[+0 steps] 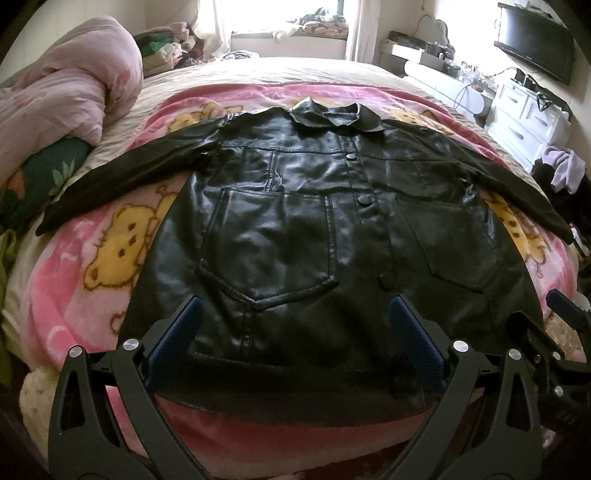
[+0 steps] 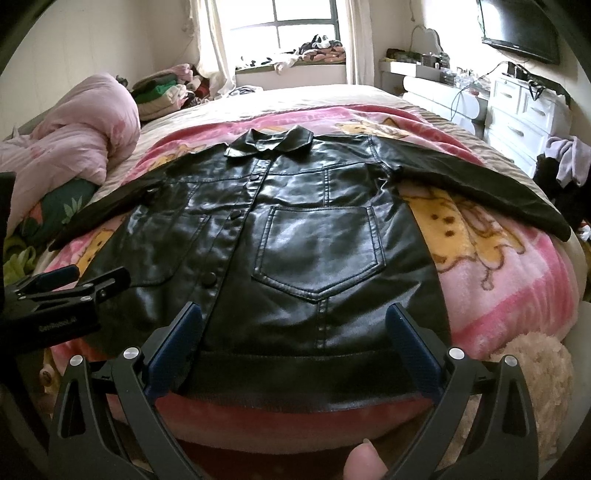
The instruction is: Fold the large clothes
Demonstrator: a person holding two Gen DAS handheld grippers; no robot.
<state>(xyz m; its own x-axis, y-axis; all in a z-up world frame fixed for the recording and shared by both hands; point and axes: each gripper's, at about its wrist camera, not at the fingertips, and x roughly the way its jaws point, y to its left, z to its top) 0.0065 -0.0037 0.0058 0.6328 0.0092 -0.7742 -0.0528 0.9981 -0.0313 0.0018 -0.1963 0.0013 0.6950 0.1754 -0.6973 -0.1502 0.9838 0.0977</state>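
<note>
Jacket (image 1: 295,221) — black, glossy, leather-like — lies flat and buttoned on the pink blanket (image 1: 92,280), filling the centre of both frames, hem nearest us. At the bottom of each frame our left gripper (image 1: 295,332) and right gripper (image 2: 293,332) hang with jaws spread wide, holding nothing, just above that hem (image 2: 303,373). We judge it heavy, fairly stiff and slick, so it should crease in broad folds rather than drape. We would pinch the thick hem corners or the sleeve cuffs (image 2: 554,225) — seamed edges grip best. Farther up, the collar (image 1: 332,114) points toward the window (image 2: 295,26).
</note>
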